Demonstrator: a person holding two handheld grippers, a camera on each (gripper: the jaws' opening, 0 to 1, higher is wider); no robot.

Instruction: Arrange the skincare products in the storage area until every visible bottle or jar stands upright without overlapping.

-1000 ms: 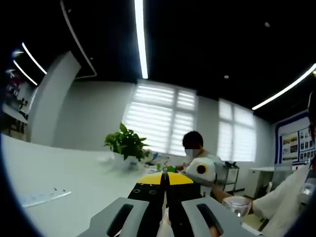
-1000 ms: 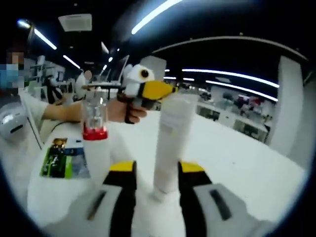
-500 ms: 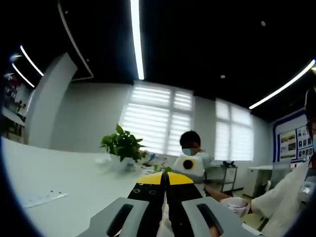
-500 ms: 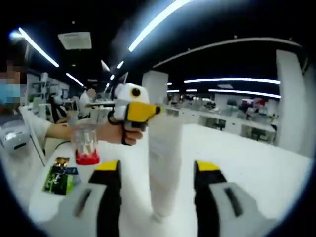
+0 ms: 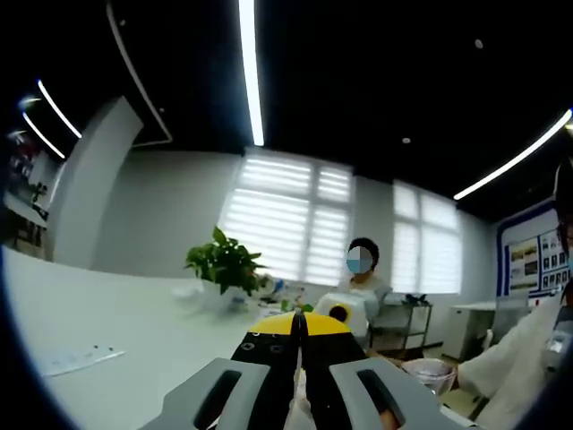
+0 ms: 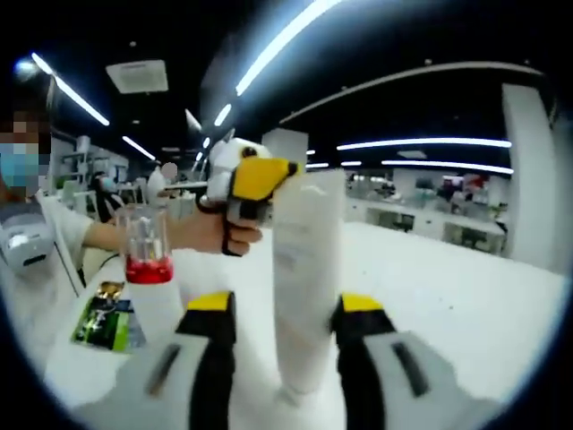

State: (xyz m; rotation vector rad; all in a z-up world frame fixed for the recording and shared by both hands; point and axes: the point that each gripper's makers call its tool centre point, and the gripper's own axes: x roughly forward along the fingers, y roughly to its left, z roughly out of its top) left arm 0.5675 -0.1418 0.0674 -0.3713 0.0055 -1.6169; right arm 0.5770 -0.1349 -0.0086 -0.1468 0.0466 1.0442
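Note:
A tall white tube (image 6: pixel 306 287) stands upright on the white table (image 6: pixel 448 296) between the jaws of my right gripper (image 6: pixel 285 309). The jaws are open, with a gap showing on the tube's left side. To its left stands a white bottle with a red band and a clear cap (image 6: pixel 148 246); that cap (image 5: pixel 428 372) also shows low right in the left gripper view. My left gripper (image 5: pixel 298 330) is shut with nothing seen between its yellow-tipped jaws. A hand holds that left gripper (image 6: pixel 246 184) above and behind the bottle.
A flat green-labelled packet (image 6: pixel 107 322) lies at the table's left edge beside the bottle. A potted plant (image 5: pixel 226 260) stands far off on the long white table (image 5: pixel 116 322). A seated person's white sleeve (image 5: pixel 510 358) is close on the right.
My right gripper's jaws opened wide half a second ago and have since narrowed around the tube. The left gripper has risen slightly in the right gripper view. A person in the background has shifted.

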